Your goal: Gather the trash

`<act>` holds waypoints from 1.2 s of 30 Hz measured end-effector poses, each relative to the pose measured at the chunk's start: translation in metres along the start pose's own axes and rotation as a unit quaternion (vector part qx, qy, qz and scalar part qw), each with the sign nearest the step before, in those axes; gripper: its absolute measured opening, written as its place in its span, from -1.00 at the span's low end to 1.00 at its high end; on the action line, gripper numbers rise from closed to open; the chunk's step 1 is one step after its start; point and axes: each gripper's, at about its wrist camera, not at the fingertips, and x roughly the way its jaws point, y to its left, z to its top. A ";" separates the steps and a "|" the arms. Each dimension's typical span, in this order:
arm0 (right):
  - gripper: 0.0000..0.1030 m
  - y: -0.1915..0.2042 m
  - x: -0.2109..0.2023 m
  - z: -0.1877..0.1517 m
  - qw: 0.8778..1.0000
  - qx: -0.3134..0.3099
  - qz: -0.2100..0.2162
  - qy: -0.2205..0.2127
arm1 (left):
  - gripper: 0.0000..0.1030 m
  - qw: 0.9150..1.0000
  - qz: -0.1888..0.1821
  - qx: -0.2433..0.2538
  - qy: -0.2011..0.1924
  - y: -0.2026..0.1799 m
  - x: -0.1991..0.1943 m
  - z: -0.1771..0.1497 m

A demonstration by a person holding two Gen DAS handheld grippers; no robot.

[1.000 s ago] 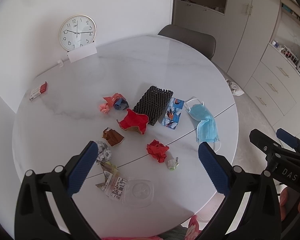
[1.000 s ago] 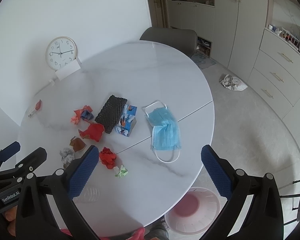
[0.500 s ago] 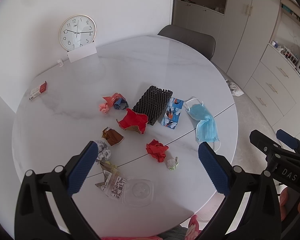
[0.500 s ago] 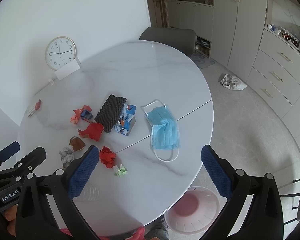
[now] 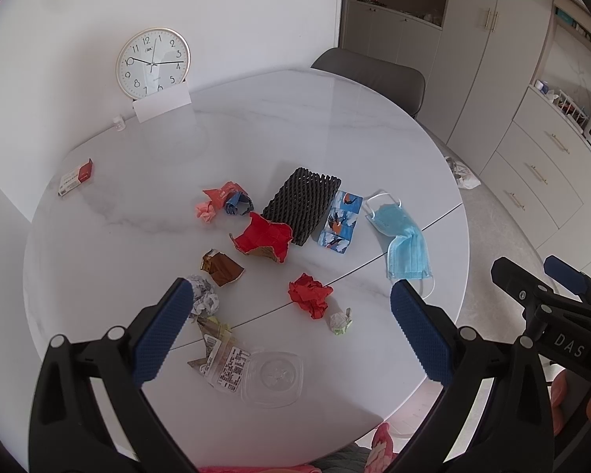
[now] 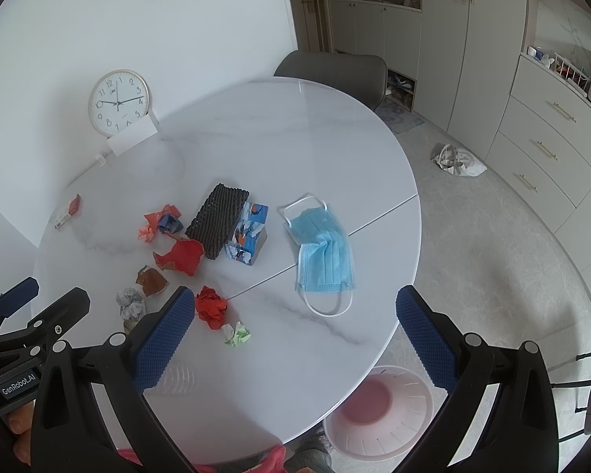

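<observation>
On the round white marble worktop (image 5: 256, 126), litter lies scattered around a black foam mesh sleeve (image 5: 302, 205), taken here as the landmark. Touching the sleeve's right side — a small box printed with birds (image 5: 342, 222); further right of it, well apart, a blue surgical mask (image 6: 324, 245) near the worktop's edge. Against the sleeve's near-left corner lies a red crumpled wrapper (image 5: 264, 238); left of the sleeve, a pink-and-blue paper wad (image 5: 226, 202). Nearer the camera than the sleeve: a brown wrapper scrap (image 5: 221, 267), a grey paper ball (image 5: 204, 298), a red tissue ball (image 5: 310, 295) with a small green-white wad (image 5: 341, 319) just beside it, then a labelled wrapper (image 5: 221, 359) touching a clear plastic lid (image 5: 272, 379). Far left of the sleeve, a red-and-white carton (image 5: 76, 176); behind it, a clock (image 5: 153, 63) against the wall. A pink bin (image 6: 378, 410) stands on the floor below the worktop's near edge. Left gripper (image 5: 291, 331) — jaws spread wide, holding nothing, above the near litter. Right gripper (image 6: 295, 335) — jaws likewise wide apart and empty, above the worktop's near edge.
</observation>
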 end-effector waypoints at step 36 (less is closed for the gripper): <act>0.76 -0.011 0.156 0.011 0.996 -0.053 -0.040 0.067 | 0.87 0.997 -0.032 0.064 0.020 0.029 0.052 0.019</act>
